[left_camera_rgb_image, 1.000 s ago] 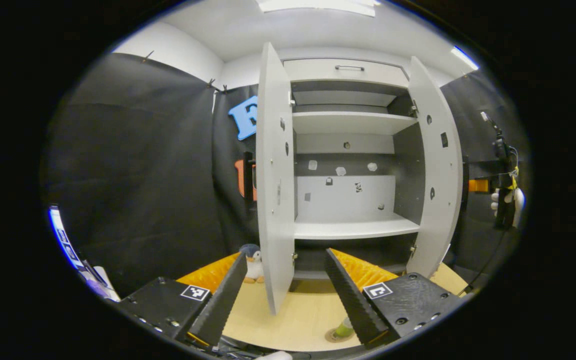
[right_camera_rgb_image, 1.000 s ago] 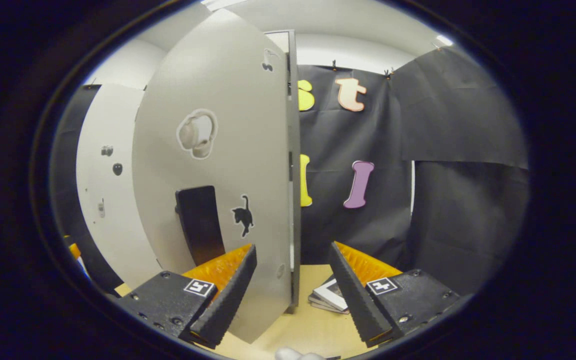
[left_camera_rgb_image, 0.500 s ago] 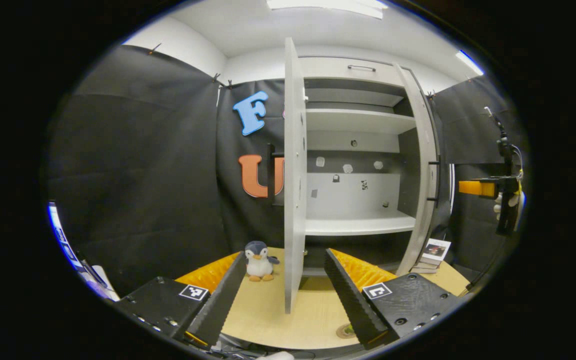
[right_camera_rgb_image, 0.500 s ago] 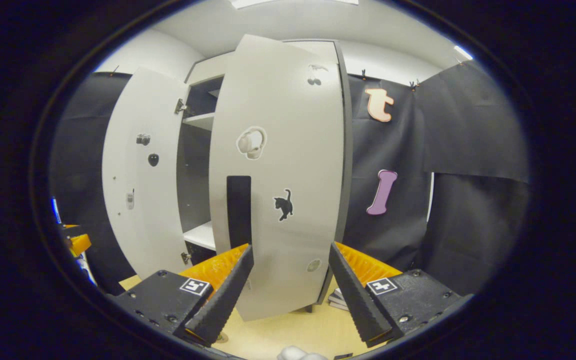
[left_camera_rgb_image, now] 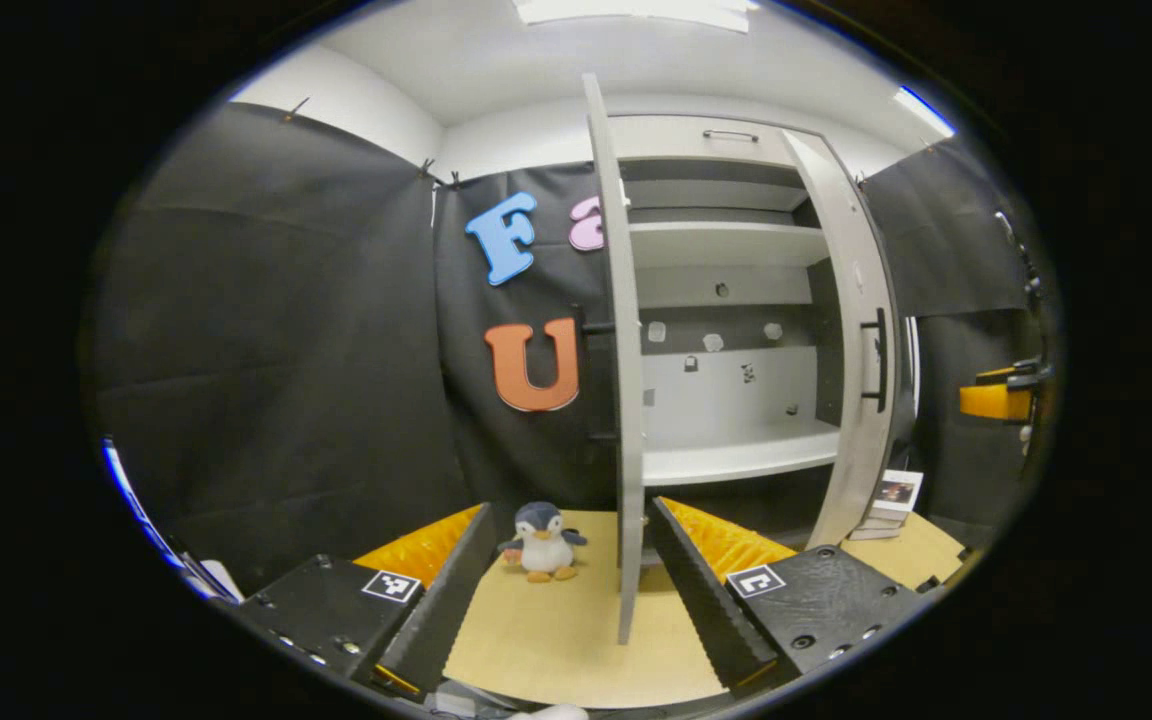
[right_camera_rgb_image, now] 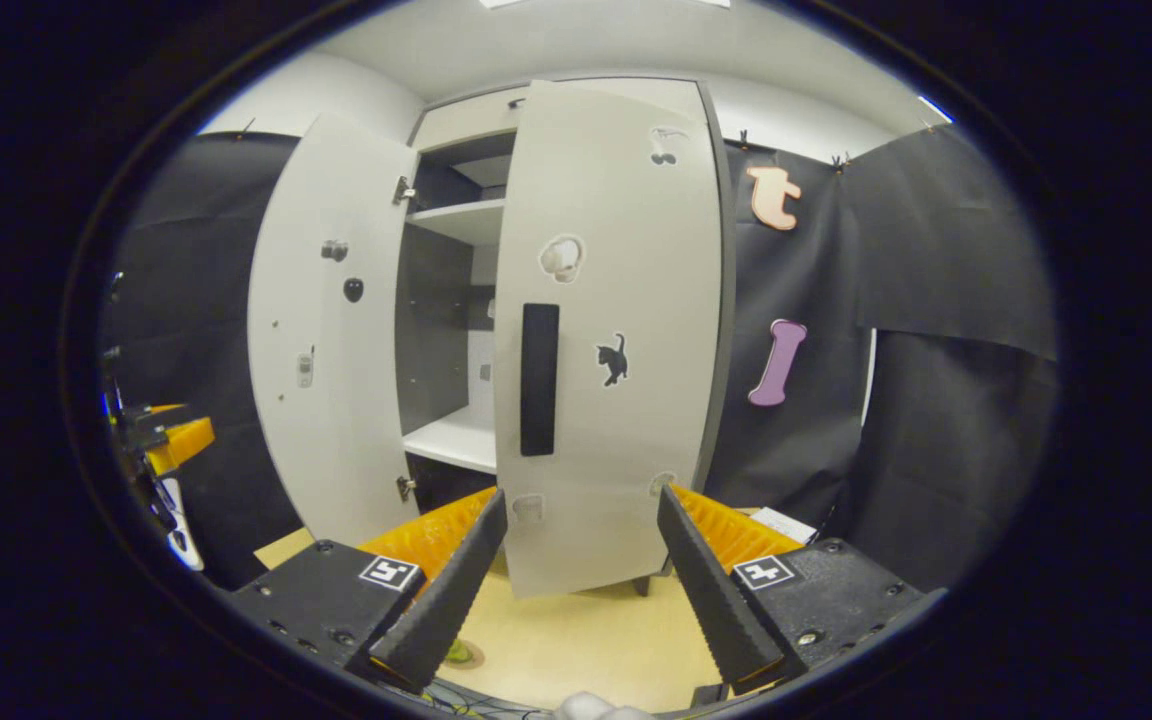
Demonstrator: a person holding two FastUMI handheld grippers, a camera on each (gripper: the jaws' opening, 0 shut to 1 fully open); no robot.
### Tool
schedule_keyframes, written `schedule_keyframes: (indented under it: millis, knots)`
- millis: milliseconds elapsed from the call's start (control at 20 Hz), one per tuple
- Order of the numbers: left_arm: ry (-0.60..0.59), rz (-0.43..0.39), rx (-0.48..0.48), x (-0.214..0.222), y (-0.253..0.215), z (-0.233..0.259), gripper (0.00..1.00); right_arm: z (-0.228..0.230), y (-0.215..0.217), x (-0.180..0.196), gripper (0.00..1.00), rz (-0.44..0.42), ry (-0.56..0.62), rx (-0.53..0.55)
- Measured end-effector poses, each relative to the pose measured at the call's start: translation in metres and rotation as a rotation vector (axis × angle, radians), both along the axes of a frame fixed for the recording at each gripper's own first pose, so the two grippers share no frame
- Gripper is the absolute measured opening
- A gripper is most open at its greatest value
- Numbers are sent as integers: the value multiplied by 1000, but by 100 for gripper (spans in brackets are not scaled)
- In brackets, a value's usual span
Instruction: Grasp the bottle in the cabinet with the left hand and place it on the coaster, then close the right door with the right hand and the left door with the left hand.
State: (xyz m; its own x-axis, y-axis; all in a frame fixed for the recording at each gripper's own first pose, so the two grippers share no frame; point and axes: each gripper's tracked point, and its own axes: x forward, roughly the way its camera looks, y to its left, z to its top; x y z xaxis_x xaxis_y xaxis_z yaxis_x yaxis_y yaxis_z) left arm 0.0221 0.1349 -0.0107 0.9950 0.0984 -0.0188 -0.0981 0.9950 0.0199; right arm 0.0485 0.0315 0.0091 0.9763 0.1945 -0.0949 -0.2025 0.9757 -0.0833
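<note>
The tall grey cabinet (left_camera_rgb_image: 726, 300) has both doors ajar. In the left gripper view its left door (left_camera_rgb_image: 624, 400) stands edge-on just ahead of my open left gripper (left_camera_rgb_image: 571, 600). The right door (left_camera_rgb_image: 861, 340) is swung partway shut. In the right gripper view that right door (right_camera_rgb_image: 616, 340), with its black handle (right_camera_rgb_image: 539, 380), faces my open right gripper (right_camera_rgb_image: 576, 600), which holds nothing. Low in that view a green bottle (right_camera_rgb_image: 458, 652) stands on a round coaster (right_camera_rgb_image: 471, 660), partly hidden by a finger. The left door (right_camera_rgb_image: 321, 330) hangs wide open.
A plush penguin (left_camera_rgb_image: 541, 540) sits on the wooden tabletop (left_camera_rgb_image: 556, 650) left of the left door. A small stack of books (left_camera_rgb_image: 886, 500) lies by the cabinet's right foot. The other gripper (left_camera_rgb_image: 1001, 400) hovers at the far right, and the left one (right_camera_rgb_image: 161, 440) at the left edge.
The right door has swung from wide open to partway shut, and the right gripper's view now faces its front. The left gripper has shifted left, so the left door is edge-on and the bottle has left its view.
</note>
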Motion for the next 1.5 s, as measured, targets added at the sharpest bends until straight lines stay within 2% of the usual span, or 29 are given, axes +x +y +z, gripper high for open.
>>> schedule_keyframes:
  millis: [300,600,850,1000,1150,1300,1350,1400,1500]
  knots:
    - [-53,45,52,59,61,37,98,-37,15,-45,100,-25,63,20]
    - [-96,-7,37,114,59,62,97,-54,7,-77,99,-105,99,30]
    - [-126,-15,43,119,52,67,94,-61,2,-82,99,-134,119,63]
    - [-117,-31,45,119,44,68,94,-61,3,-78,99,-110,128,70]
    - [-121,-5,77,115,36,71,94,-55,-1,-70,99,-85,125,72]
    - [-120,-10,56,112,16,69,87,-47,-8,-62,99,-62,116,64]
    - [-121,-20,39,111,7,69,94,-47,-12,-62,100,-60,117,58]
    - [-124,-31,25,111,-5,69,90,-46,-13,-60,100,-52,116,58]
    - [-129,-54,26,113,-28,72,94,-42,-17,-58,99,-41,111,58]
